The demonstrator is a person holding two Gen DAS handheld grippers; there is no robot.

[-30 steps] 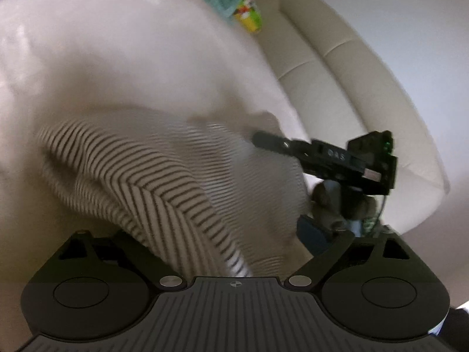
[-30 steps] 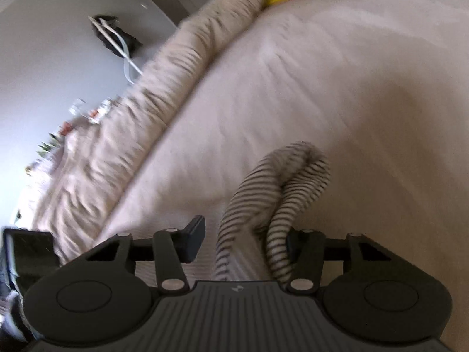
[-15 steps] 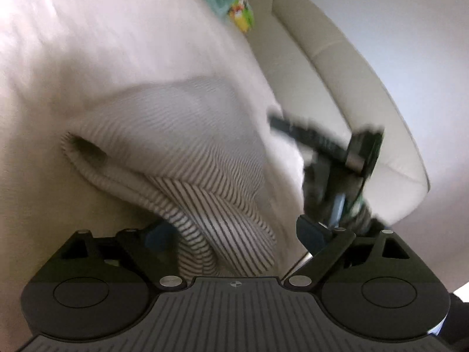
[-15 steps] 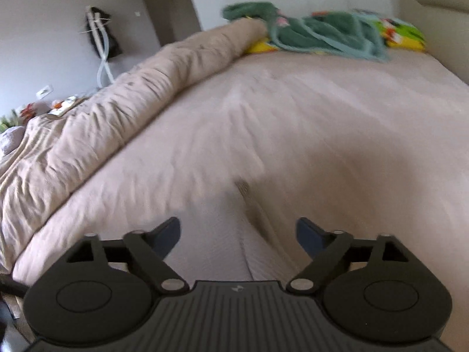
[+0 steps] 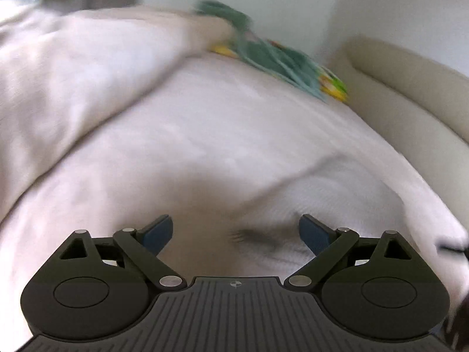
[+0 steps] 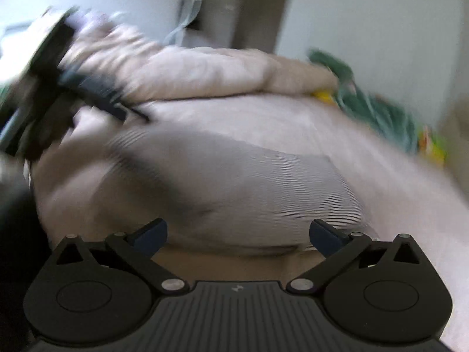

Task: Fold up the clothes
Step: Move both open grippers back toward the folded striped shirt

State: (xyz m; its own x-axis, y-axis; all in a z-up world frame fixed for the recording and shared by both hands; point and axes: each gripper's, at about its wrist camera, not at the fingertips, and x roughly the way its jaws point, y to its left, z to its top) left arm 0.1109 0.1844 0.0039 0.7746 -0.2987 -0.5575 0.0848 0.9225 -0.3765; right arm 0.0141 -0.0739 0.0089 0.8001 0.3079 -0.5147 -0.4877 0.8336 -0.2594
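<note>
A black-and-white striped garment [image 6: 249,182] lies flat on the beige bed sheet [image 6: 293,117], folded into a rounded shape. In the left wrist view it shows blurred at the lower right [image 5: 337,199]. My right gripper [image 6: 239,231] is open and empty, just above the garment's near edge. My left gripper [image 5: 236,231] is open and empty, over the garment's left edge; it also shows blurred in the right wrist view [image 6: 88,91] at the garment's far left.
A rolled beige duvet [image 5: 73,67] lies along the bed's left side. A green cloth over yellow items [image 5: 269,55] lies at the far end. A cream padded headboard [image 5: 410,94] runs along the right.
Both grippers have let go of the striped garment and opened. The garment now lies flat on the bed. Both cameras have swung and pulled back.
</note>
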